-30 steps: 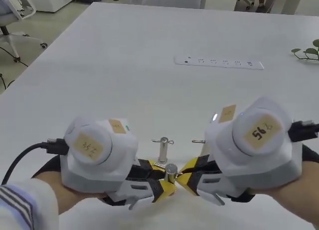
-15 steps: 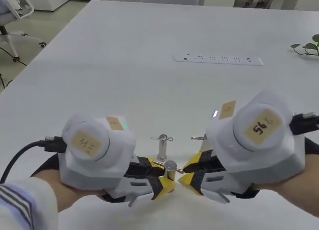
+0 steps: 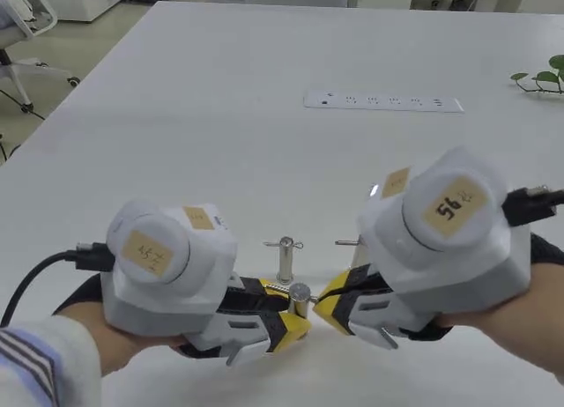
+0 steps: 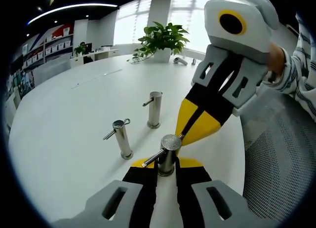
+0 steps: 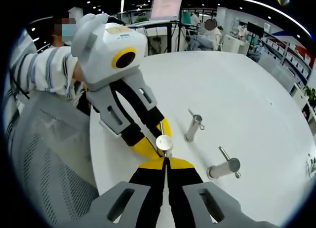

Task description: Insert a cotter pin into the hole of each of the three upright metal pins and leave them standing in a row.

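Observation:
Three steel pins stand on the white table [image 3: 264,116]. My left gripper [image 4: 167,168] is shut around the base of the near pin [image 4: 168,151], seen from above as near pin [image 3: 300,293]. A cotter pin [image 4: 152,157] pokes out of its left side just under the head. My right gripper [image 5: 166,160] is shut, its yellow tips [image 4: 197,127] against the near pin's [image 5: 164,142] head at the cotter pin's other end. The middle pin [image 3: 285,257] and the far pin [image 4: 154,109] each carry a cotter pin. My right gripper [image 3: 322,303] hides most of the far pin.
A white power strip [image 3: 383,102] lies further back on the table. A green plant [image 3: 539,79] sits at the far right edge. A mesh chair [image 5: 44,159] and a person's striped sleeve [image 5: 47,72] are close to the near table edge.
Both grippers stay at the near pin. The right gripper's body has rolled slightly and the view has shifted a little.

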Tool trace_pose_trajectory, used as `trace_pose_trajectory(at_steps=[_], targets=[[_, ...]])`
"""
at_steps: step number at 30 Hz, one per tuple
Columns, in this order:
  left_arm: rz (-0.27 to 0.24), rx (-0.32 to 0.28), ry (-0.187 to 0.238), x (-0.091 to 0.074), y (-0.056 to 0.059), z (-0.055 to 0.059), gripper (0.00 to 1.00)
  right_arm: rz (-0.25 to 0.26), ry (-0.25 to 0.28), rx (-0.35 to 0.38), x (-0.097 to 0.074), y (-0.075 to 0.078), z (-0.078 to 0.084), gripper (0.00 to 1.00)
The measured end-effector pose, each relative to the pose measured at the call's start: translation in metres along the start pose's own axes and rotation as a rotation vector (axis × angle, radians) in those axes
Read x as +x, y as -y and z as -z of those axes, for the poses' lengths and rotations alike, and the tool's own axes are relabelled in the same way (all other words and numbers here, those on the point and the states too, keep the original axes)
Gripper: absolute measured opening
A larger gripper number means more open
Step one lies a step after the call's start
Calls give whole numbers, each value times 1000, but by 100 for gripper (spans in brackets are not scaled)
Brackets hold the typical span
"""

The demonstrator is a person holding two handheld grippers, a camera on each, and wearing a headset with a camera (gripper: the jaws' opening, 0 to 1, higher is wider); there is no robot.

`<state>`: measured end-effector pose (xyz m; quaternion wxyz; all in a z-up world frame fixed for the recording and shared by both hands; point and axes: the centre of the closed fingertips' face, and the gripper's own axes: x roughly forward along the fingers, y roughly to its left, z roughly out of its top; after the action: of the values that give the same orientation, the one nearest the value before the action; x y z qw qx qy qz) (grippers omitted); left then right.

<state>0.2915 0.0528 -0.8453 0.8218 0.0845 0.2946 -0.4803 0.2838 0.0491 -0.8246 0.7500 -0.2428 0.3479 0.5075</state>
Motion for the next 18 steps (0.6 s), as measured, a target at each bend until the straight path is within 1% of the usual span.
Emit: trace_pose_trajectory(at_steps=[10,12,13,14,18], targets=[[-5,-10,-1,0,0,0,12,-3,10,17,2,0,1,3],[-5,-10,-2,0,0,0,13,-6,10,-1,2,0,1,4],[-4,-12,-2,0,0,0,13,-3,12,-26,1,0,1,5],[-5,-13,-2,1,0,0,13,0,9,-34,1,0,1,6],[-7,-19,-2,0,1,0,13,-2,12,-44,0,0,3,12]])
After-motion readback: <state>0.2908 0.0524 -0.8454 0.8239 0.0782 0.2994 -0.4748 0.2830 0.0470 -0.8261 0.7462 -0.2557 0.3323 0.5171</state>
